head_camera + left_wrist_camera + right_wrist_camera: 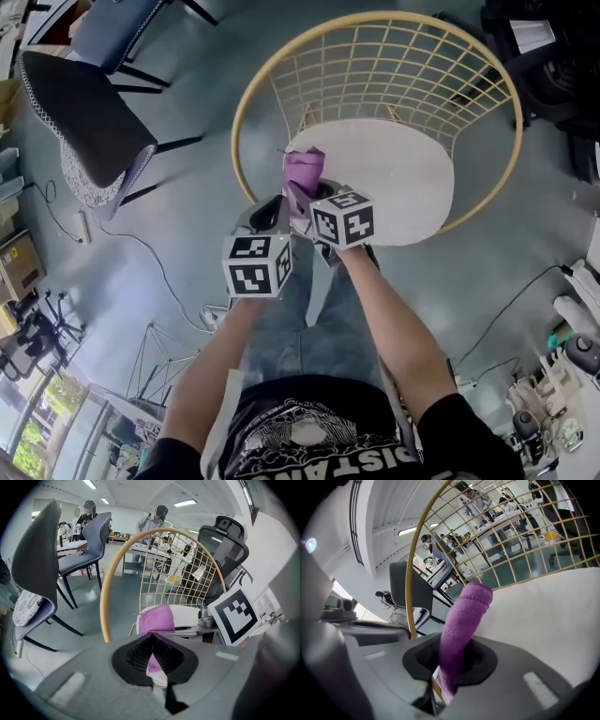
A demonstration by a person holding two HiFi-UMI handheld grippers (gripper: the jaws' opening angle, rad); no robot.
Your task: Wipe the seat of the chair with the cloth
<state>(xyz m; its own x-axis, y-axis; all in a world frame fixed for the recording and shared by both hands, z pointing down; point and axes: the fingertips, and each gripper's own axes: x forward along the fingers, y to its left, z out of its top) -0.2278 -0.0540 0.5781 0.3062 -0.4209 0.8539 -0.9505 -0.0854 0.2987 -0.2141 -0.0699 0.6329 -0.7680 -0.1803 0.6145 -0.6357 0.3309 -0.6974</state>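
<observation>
Head view: a person in a black printed T-shirt and jeans stands at the near edge of the round white seat [403,178] of a chair, a gripper in each hand. The left gripper [272,208] hangs just short of the seat's near-left edge. In the left gripper view its jaws are drawn together at the tips, and a sliver of purple shows in the slit below them. Whether they grip that sliver cannot be told.

The right gripper [317,195], just beside it, reaches over the same edge of the seat. In the right gripper view its jaws are clamped on a purple cloth [304,169]. The cloth rises out of the jaws as a thick fold and stands above the near-left part of the seat. Its lower end trails down between the two grippers.

Beyond the seat, a tan hoop frame [246,103] rings it and carries a wire-grid back [394,66] on the far side.

Left of the seat and well apart from it, a dark chair [89,122] with a speckled cushion stands on the grey floor [187,216], with a blue chair [122,28] farther off. A cable [155,262] trails across the floor on that side. Past the wire back, the left gripper view shows a black office chair [225,545] and several people [157,520] at desks under ceiling lights.
</observation>
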